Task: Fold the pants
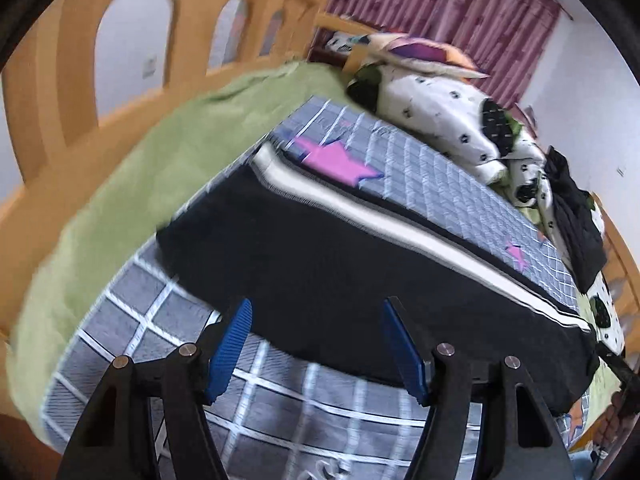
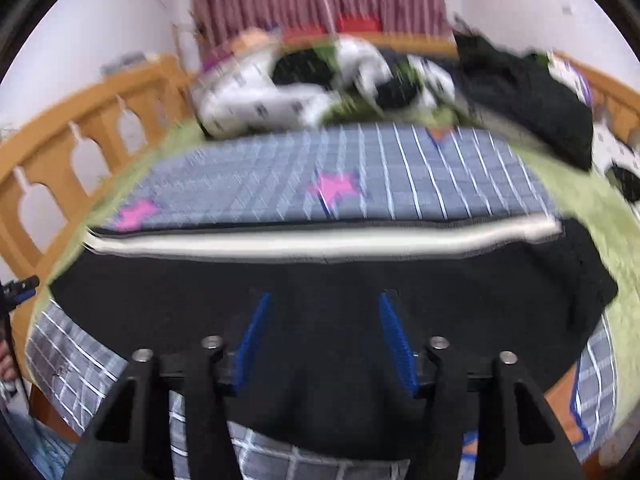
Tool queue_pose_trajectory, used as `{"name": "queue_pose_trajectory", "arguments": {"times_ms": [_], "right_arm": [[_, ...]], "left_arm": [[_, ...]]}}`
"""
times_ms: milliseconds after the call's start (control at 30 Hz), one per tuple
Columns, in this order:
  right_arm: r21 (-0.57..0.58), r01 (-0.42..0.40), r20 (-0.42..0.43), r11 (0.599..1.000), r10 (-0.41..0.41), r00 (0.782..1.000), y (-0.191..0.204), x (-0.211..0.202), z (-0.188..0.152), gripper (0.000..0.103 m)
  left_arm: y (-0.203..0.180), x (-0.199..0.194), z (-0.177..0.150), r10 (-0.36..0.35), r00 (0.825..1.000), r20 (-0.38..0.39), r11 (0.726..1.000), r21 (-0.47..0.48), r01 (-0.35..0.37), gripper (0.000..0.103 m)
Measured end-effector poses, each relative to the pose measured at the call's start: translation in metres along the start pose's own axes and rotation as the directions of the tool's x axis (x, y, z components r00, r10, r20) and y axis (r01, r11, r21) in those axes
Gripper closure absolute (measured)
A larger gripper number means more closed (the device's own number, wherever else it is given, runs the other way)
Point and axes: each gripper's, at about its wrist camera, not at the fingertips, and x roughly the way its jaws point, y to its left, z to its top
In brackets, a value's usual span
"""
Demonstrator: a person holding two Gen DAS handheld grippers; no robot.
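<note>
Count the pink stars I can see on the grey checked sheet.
2. In the left wrist view, one large pink star lies just beyond the pants' white stripe, and a smaller star lies further right along it. The black pants may hide others.

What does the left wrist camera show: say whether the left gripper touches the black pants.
Apart. In the left wrist view the left gripper stands open with nothing between its pads, off the near edge of the black pants.
</note>
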Motion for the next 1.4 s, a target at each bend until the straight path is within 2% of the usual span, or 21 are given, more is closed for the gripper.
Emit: {"name": "queue_pose_trajectory", "arguments": {"times_ms": [33,100,200,233,267,300,433,533,600,700,767,833,900,933,1033,1100,1167,1233,1267,1333,1400], "right_arm": [[0.022,-0.020,0.004,1.000,0.020,1.000,-0.002,0.001,0.000,0.052],[0.069,-0.052,0.033,0.996,0.050,0.998,-0.005,0.001,0.001,0.052],[0.069,-0.045,0.048,0.997,0.042,0.998,-0.003,0.004,-0.001,0.052],[0.065,-0.035,0.047,0.997,0.032,0.998,-0.002,0.005,-0.002,0.052],[0.060,-0.024,0.042,0.998,0.021,0.999,-0.001,0.007,-0.004,0.052],[0.060,-0.018,0.035,0.998,0.016,0.999,-0.001,0.010,-0.006,0.052],[0.081,-0.016,-0.016,0.997,0.017,1.000,-0.008,0.030,-0.005,0.052],[0.126,-0.020,-0.052,0.992,0.027,0.998,-0.013,0.043,-0.002,0.052],[0.158,-0.047,-0.068,0.986,0.058,0.996,-0.013,0.050,0.000,0.052],[0.130,-0.037,-0.066,0.991,0.046,0.997,-0.005,0.054,0.002,0.052],[0.098,-0.017,-0.060,0.995,0.023,0.998,0.000,0.052,0.001,0.052],[0.080,-0.015,-0.053,0.997,0.019,0.998,0.001,0.049,-0.001,0.052],[0.067,-0.006,-0.038,0.998,0.008,0.999,-0.002,0.043,-0.004,0.052],[0.065,-0.006,-0.030,0.998,0.008,1.000,-0.004,0.039,-0.005,0.052],[0.057,0.012,0.013,0.998,-0.013,1.000,-0.018,0.023,-0.011,0.052],[0.059,0.027,0.035,0.998,-0.029,0.999,-0.032,0.014,-0.016,0.052],[0.080,0.038,0.040,0.996,-0.041,0.998,-0.047,0.007,-0.020,0.052],[0.126,0.027,0.043,0.992,-0.033,0.999,-0.065,0.000,-0.023,0.052],[0.155,0.017,0.053,0.988,-0.026,0.998,-0.075,-0.006,-0.025,0.052],[0.190,0.030,0.076,0.981,-0.045,0.996,-0.091,-0.016,-0.027,0.052],[0.195,0.104,0.125,0.975,-0.130,0.984,-0.106,-0.031,-0.031,0.052]], "left_arm": [[0.010,0.009,0.002,0.013,1.000,-0.013,0.998,-0.059,-0.014,0.040],[0.022,0.022,0.006,0.035,0.999,-0.027,0.993,-0.110,-0.038,0.040],[0.045,0.031,0.005,0.111,0.994,-0.016,0.976,-0.184,-0.112,0.040],[0.061,0.035,0.003,0.129,0.992,-0.013,0.961,-0.245,-0.128,0.040],[0.069,0.038,0.002,0.124,0.992,-0.015,0.952,-0.280,-0.124,0.040],[0.079,0.044,0.003,0.086,0.996,-0.014,0.947,-0.309,-0.086,0.040],[0.083,0.057,0.016,0.045,0.999,0.014,0.957,-0.288,-0.039,0.041],[0.080,0.071,0.027,0.020,1.000,0.002,0.945,-0.327,-0.019,0.049],[0.079,0.077,0.034,0.033,0.999,-0.002,0.938,-0.345,-0.031,0.057],[0.078,0.087,0.038,0.115,0.993,-0.031,0.931,-0.346,-0.119,0.076],[0.071,0.084,0.040,0.152,0.988,-0.013,0.930,-0.338,-0.148,0.087],[0.053,0.073,0.043,0.210,0.977,0.026,0.940,-0.279,-0.195,0.091],[0.024,0.058,0.047,0.272,0.959,0.082,0.949,-0.186,-0.254,0.093],[0.013,0.053,0.051,0.282,0.954,0.107,0.953,-0.150,-0.265,0.093],[-0.050,0.024,0.056,0.268,0.938,0.222,0.961,0.005,-0.276,0.093],[-0.107,0.005,0.051,0.221,0.931,0.290,0.956,0.125,-0.266,0.094],[-0.162,-0.005,0.039,0.160,0.932,0.325,0.936,0.249,-0.248,0.094],[-0.217,-0.006,0.019,0.111,0.937,0.330,0.902,0.363,-0.235,0.094],[-0.234,-0.004,0.010,0.095,0.943,0.320,0.890,0.397,-0.225,0.094],[-0.290,0.010,-0.019,0.046,0.965,0.260,0.855,0.489,-0.172,0.094],[-0.329,0.027,-0.052,0.014,0.979,0.202,0.825,0.551,-0.125,0.094]]}}
